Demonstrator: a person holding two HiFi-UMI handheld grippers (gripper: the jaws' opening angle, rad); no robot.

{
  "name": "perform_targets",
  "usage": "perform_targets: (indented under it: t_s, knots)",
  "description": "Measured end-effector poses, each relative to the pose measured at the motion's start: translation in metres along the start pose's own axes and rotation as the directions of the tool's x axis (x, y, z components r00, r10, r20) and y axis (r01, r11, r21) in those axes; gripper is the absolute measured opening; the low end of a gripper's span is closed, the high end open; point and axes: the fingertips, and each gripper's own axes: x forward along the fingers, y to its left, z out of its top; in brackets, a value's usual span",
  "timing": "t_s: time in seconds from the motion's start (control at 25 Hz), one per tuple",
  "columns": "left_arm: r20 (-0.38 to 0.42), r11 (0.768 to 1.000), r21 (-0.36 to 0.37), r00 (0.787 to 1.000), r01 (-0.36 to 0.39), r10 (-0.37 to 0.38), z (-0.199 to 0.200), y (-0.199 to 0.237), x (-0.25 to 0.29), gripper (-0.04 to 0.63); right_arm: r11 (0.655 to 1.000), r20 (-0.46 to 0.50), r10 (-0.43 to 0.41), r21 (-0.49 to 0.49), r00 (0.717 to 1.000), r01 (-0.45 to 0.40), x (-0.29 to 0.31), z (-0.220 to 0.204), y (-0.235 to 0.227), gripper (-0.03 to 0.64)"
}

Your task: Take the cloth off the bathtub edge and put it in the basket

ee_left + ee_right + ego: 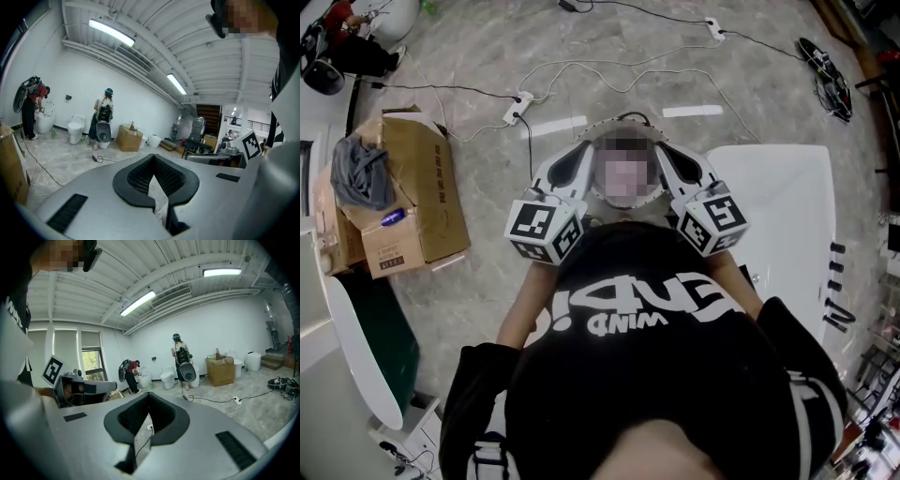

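A crumpled grey cloth (pixel 361 173) lies in the open top of a cardboard box (pixel 422 202) at the left of the head view. A white bathtub (pixel 787 216) stands at the right, with no cloth on the part that shows. I hold both grippers up in front of my chest, far from the cloth. The left gripper (pixel 584 152) (pixel 153 159) is shut with nothing between its pads. The right gripper (pixel 667 152) (pixel 149 395) is likewise shut and holds nothing. No basket shows in any view.
Cables and power strips (pixel 517 106) run across the marble floor ahead. The rim of another white tub (pixel 356 356) is at the lower left. In the gripper views, people (pixel 102 119) stand by toilets (pixel 75 132) and a cardboard box (pixel 220 370) along the far wall.
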Motion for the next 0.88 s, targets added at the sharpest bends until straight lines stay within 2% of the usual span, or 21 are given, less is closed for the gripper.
perform_targets:
  t_s: [0.88]
  knots:
    - [-0.033, 0.999, -0.037, 0.999, -0.02, 0.019, -0.016, 0.004, 0.0, 0.014, 1.0, -0.045, 0.005, 0.0, 0.999, -0.005, 0.002, -0.013, 0.001, 0.014]
